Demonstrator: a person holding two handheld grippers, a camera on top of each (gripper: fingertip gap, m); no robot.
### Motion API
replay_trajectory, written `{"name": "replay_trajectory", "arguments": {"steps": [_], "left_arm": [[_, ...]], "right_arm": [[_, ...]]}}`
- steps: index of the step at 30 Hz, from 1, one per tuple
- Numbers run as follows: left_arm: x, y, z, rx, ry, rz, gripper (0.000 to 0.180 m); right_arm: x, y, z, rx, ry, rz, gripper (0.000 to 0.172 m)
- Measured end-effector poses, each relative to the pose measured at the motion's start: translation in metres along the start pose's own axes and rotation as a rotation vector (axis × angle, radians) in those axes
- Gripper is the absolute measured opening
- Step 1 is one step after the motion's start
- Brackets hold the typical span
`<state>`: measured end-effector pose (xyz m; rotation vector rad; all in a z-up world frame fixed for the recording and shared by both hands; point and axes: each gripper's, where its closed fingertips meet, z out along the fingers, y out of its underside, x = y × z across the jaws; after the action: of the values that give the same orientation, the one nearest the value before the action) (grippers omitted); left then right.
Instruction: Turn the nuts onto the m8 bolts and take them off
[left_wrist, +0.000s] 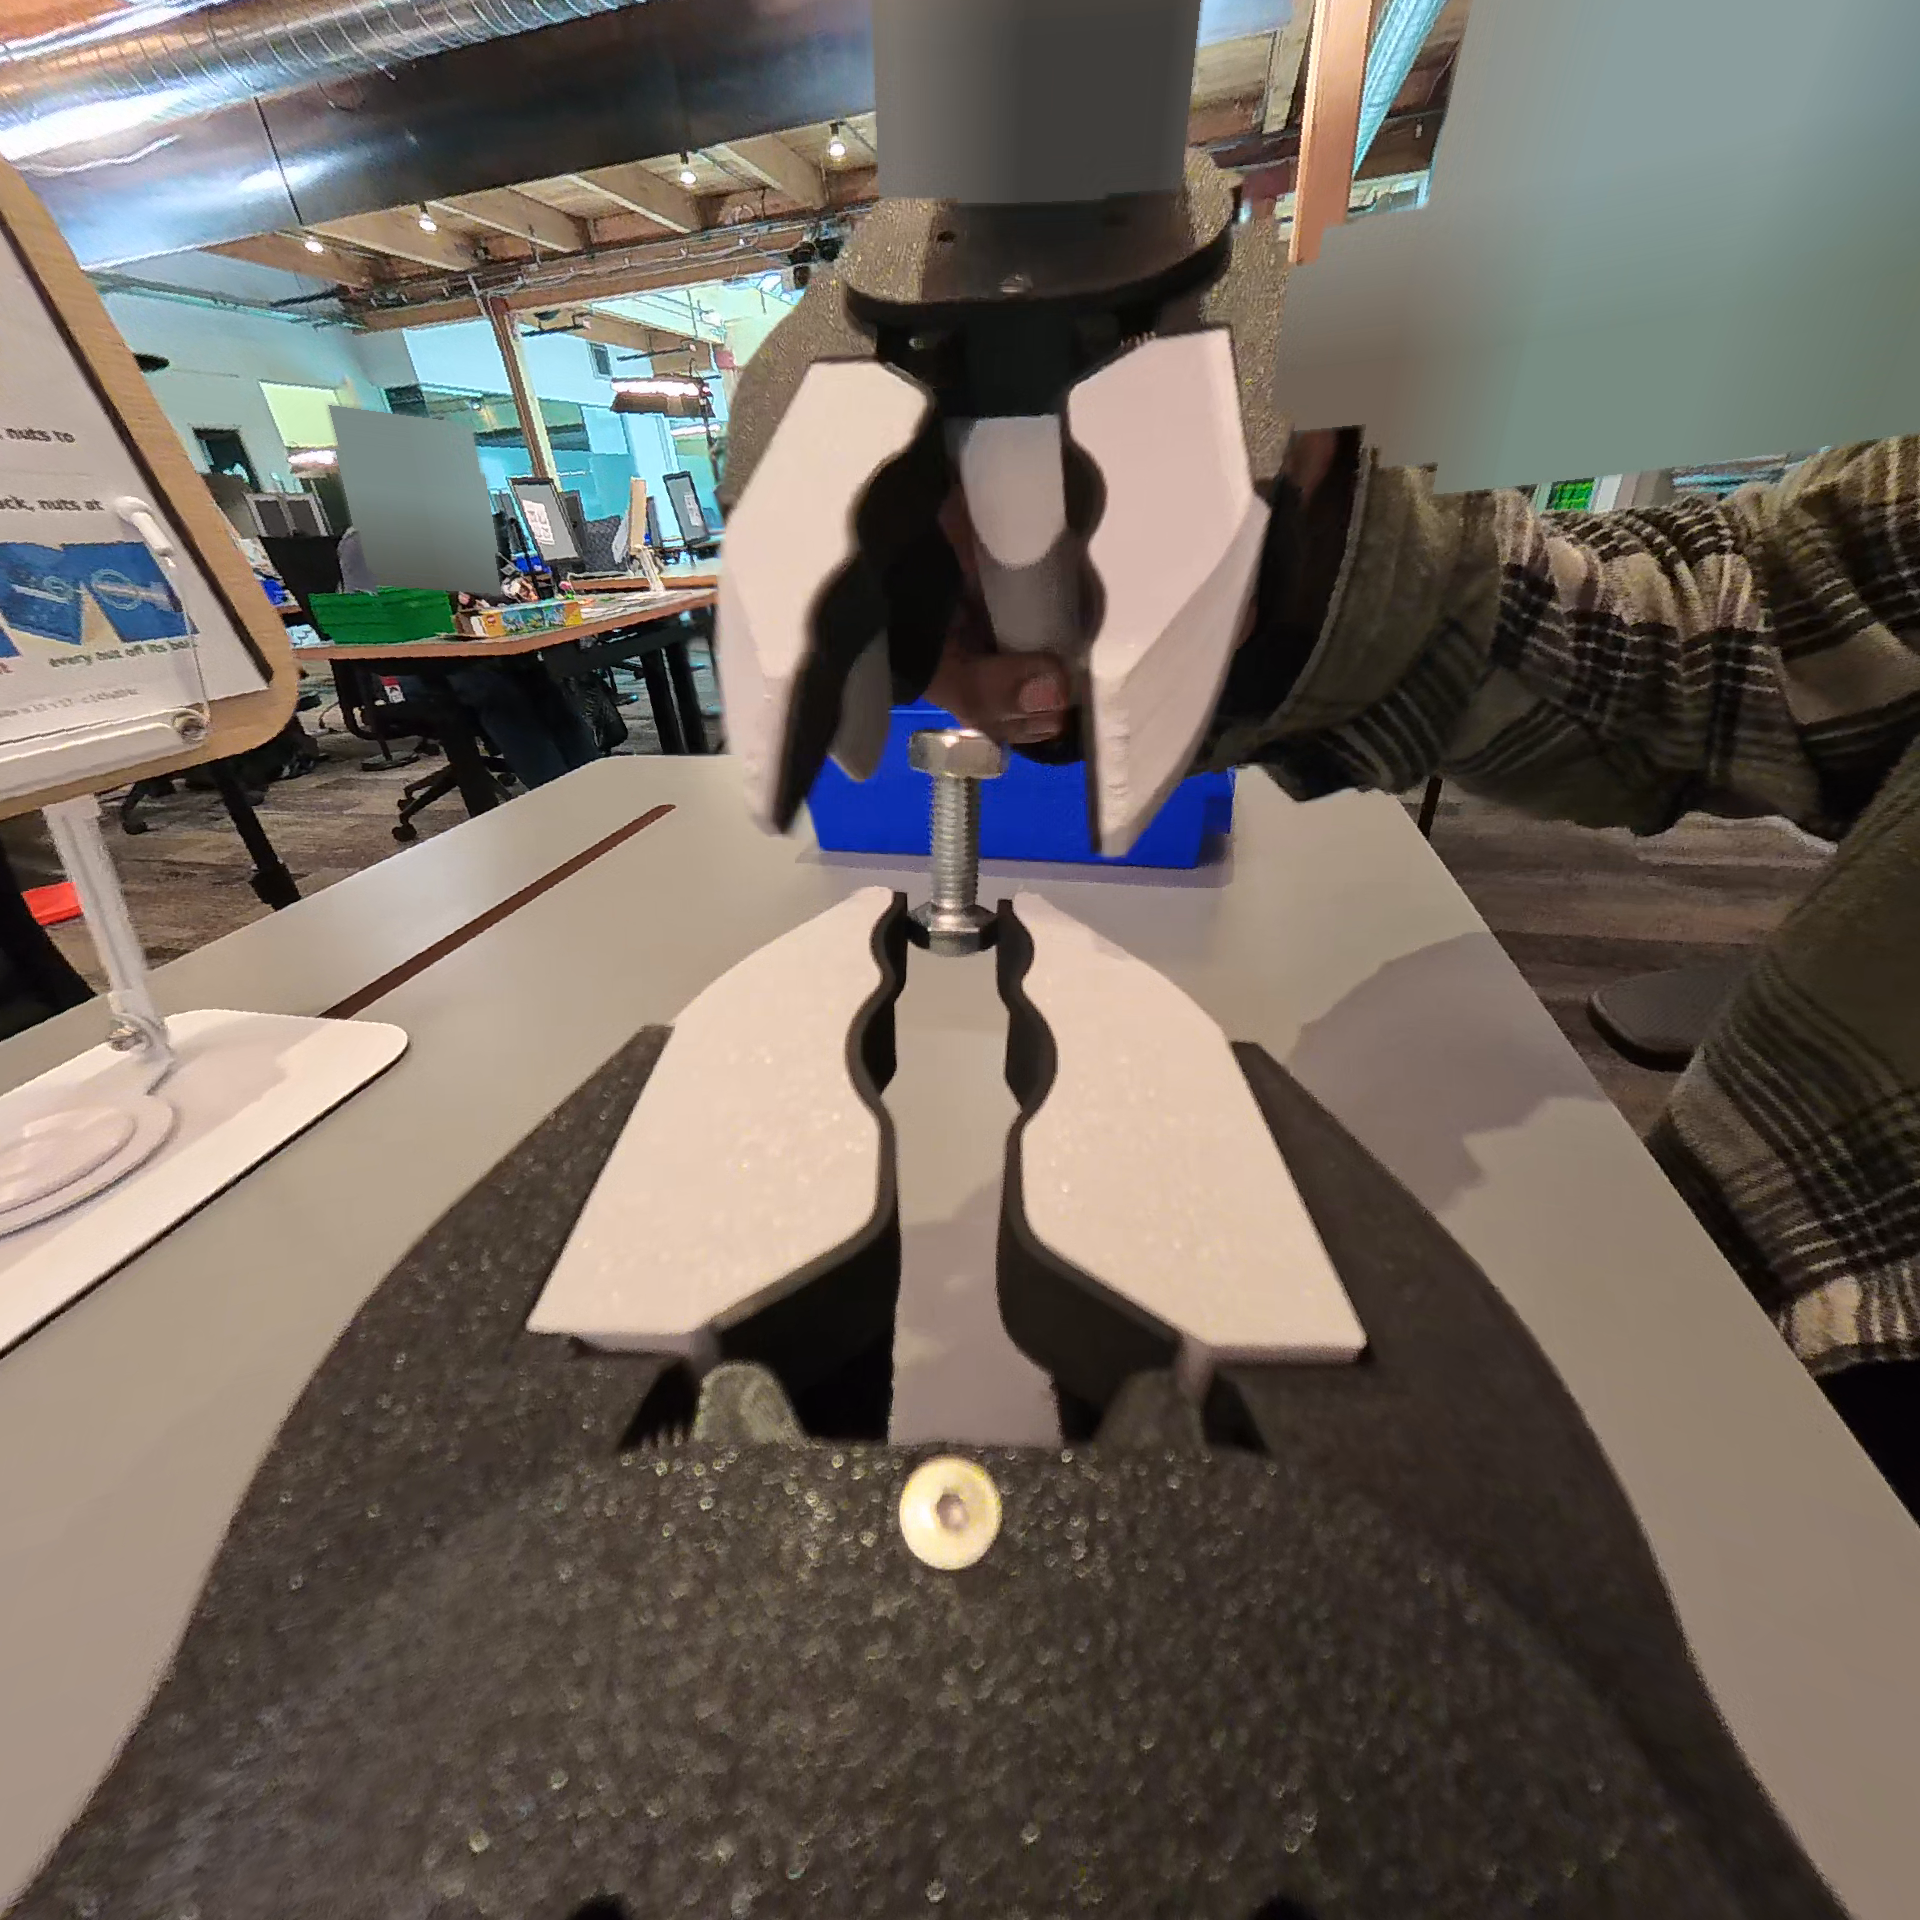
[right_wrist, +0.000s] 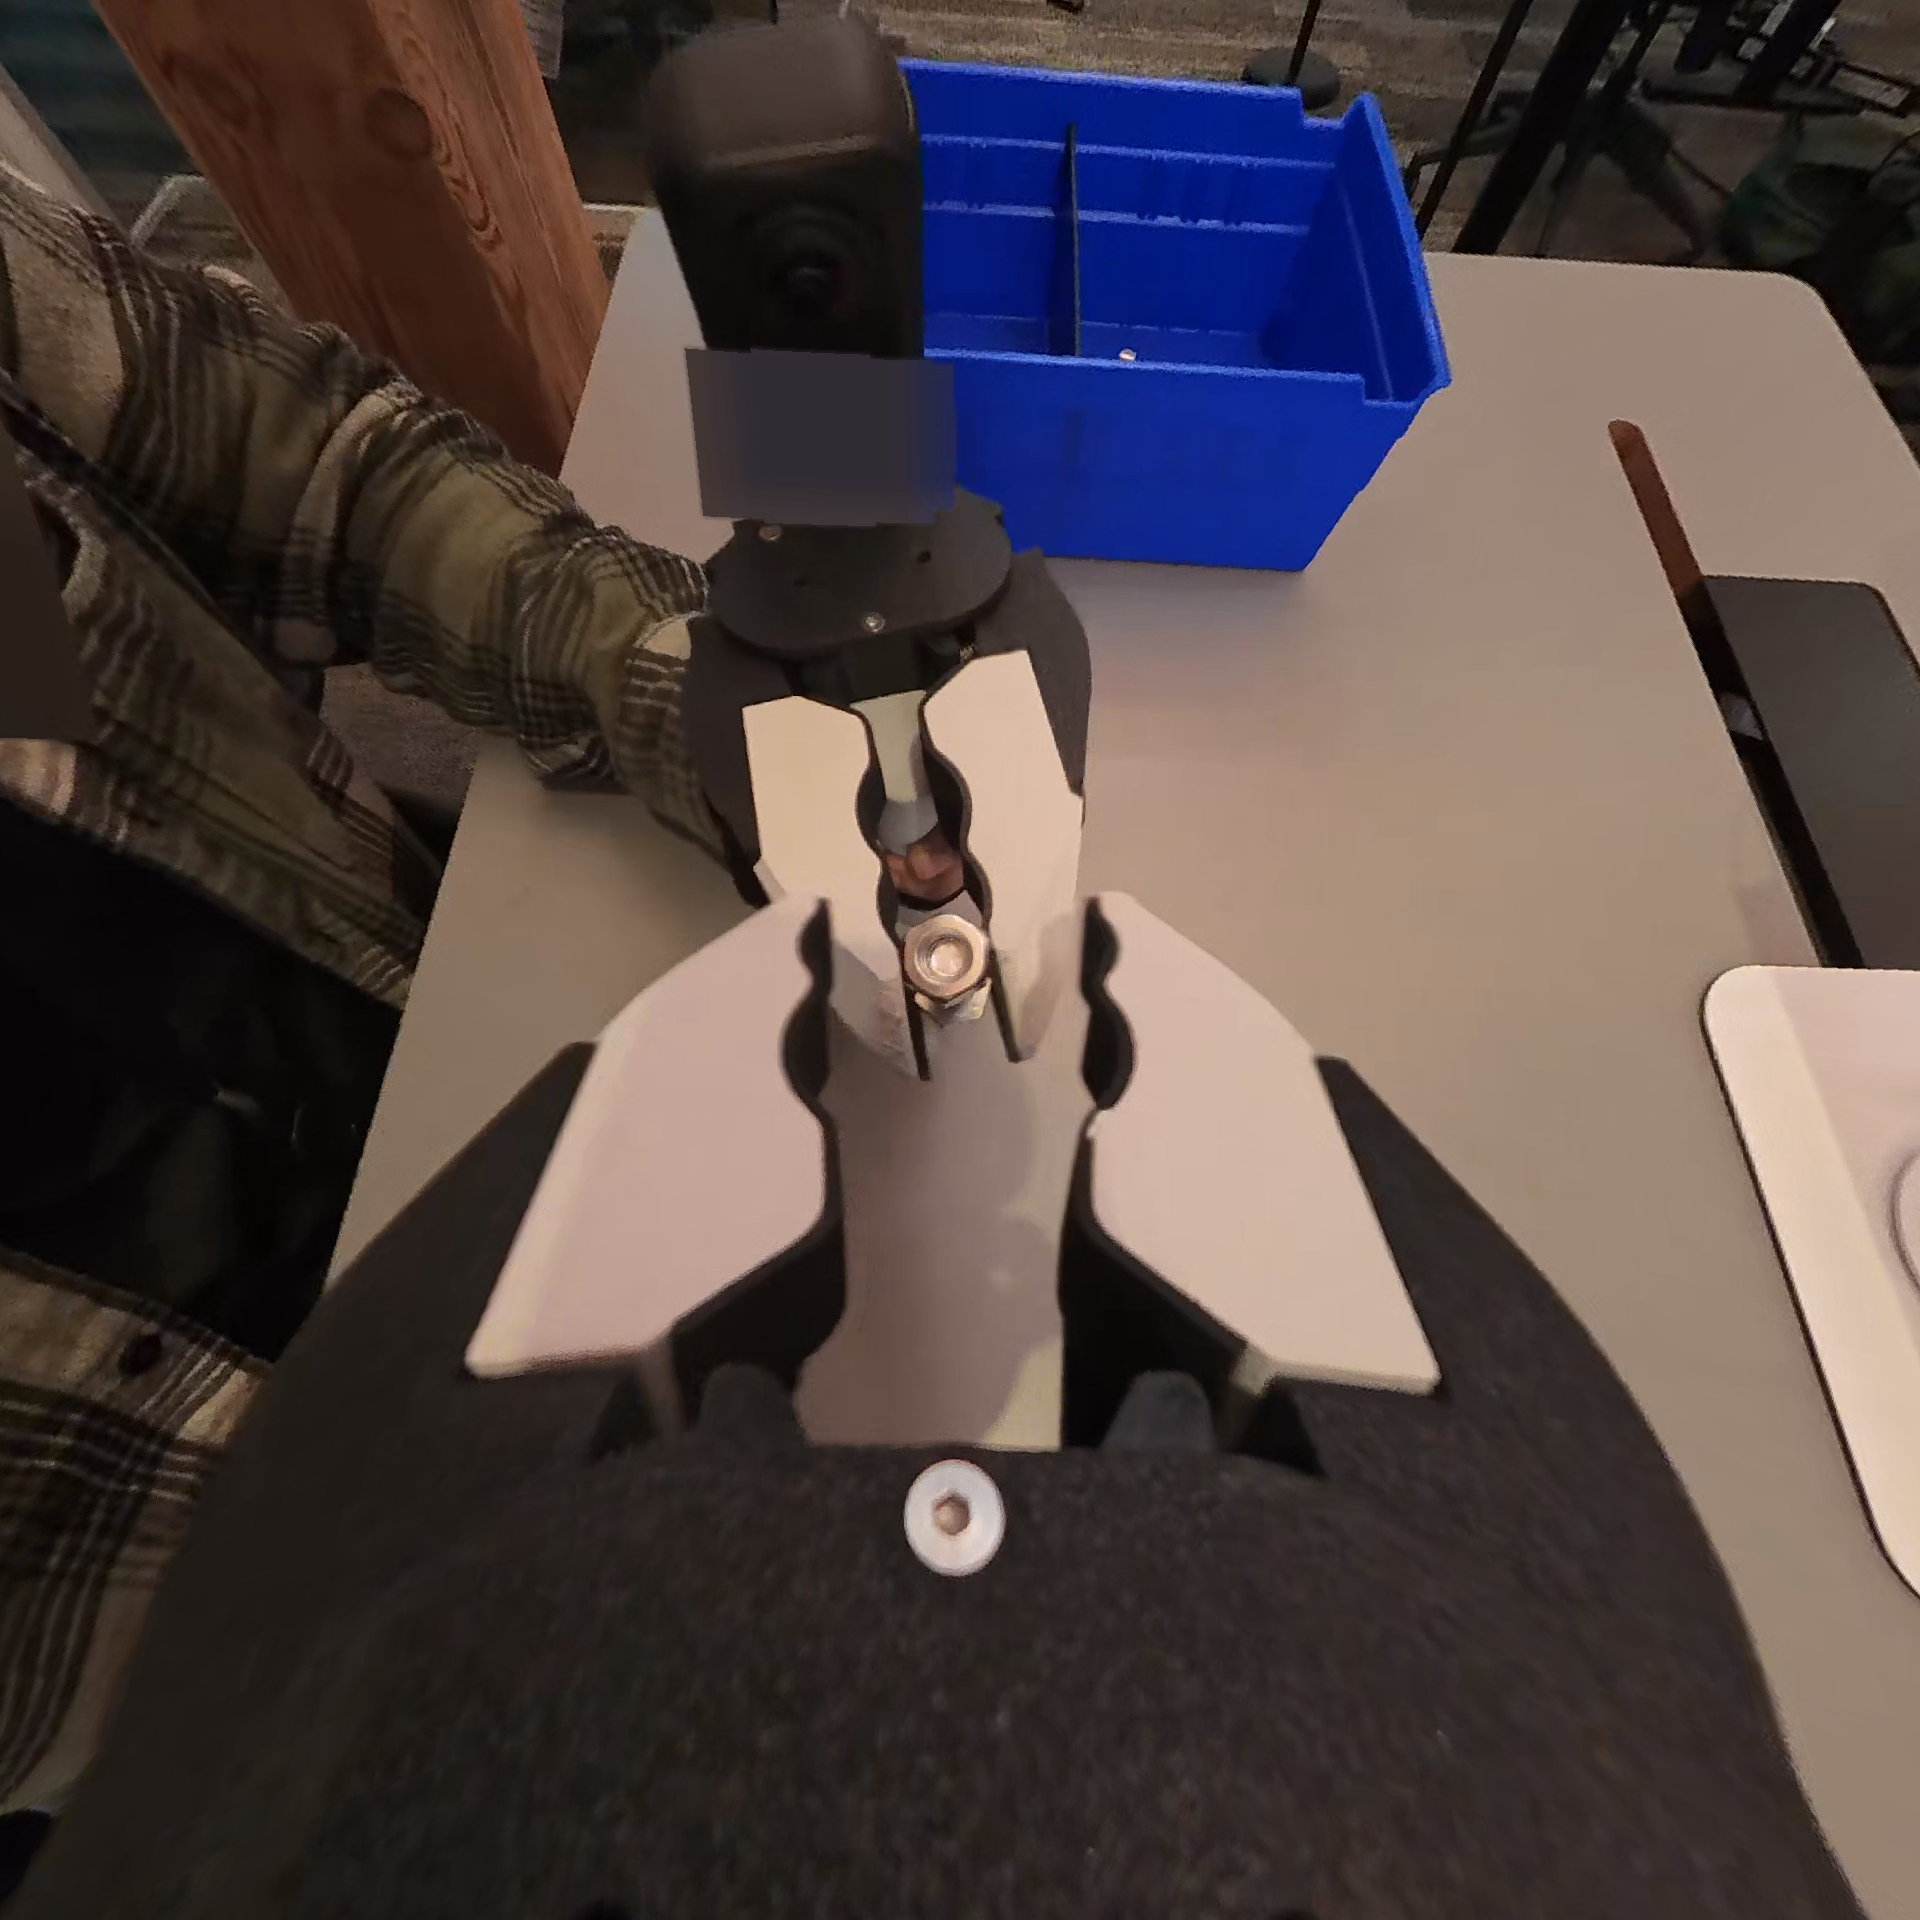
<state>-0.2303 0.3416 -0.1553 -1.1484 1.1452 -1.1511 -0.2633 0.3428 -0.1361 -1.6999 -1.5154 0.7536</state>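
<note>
A silver bolt (left_wrist: 954, 831) stands upright above the grey table (left_wrist: 499, 997). My left gripper (left_wrist: 951, 916) is shut on the hex head at the bolt's lower end (left_wrist: 948, 932). A silver nut (left_wrist: 956, 753) sits at the top of the thread. In the right wrist view the nut (right_wrist: 940, 956) shows from above as a ring around the bolt's end. My right gripper (right_wrist: 956, 920) is open. Its fingers (left_wrist: 1132, 748) hang on either side of the nut with clear gaps and do not touch it. The left gripper (right_wrist: 966, 1034) shows in the right wrist view with the bolt between its fingertips.
A blue divided bin (right_wrist: 1174, 457) stands on the table (right_wrist: 1351, 831) behind the bolt; it also shows in the left wrist view (left_wrist: 1049, 816). A sign on a white stand (left_wrist: 156, 1091) is at the left. A wooden post (right_wrist: 343, 187) rises beyond the table. Plaid sleeves (left_wrist: 1558, 644) reach in. My two grippers' fingertips are within a few centimetres of each other.
</note>
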Motion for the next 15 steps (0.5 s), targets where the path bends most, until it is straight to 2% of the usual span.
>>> {"name": "replay_trajectory", "arguments": {"steps": [2,5,9,11,15], "left_arm": [[-0.001,-0.001,-0.001,0.016,0.015,-0.035,0.016],[-0.007,-0.003,-0.004,0.056,0.027,-0.111,0.016],[-0.014,-0.007,-0.009,0.096,0.03,-0.176,0.016],[-0.013,-0.006,-0.008,0.092,0.034,-0.177,0.016],[-0.008,-0.006,-0.005,0.083,0.045,-0.166,0.016]], "right_arm": [[0.004,-0.001,-0.003,0.003,0.024,-0.011,0.063],[0.004,-0.008,-0.01,0.131,0.038,0.024,0.084],[-0.006,-0.025,-0.017,0.391,0.037,0.093,0.086],[-0.005,-0.026,-0.016,0.425,0.071,0.096,0.088],[-0.011,-0.023,-0.003,0.395,0.052,0.107,0.086]]}}
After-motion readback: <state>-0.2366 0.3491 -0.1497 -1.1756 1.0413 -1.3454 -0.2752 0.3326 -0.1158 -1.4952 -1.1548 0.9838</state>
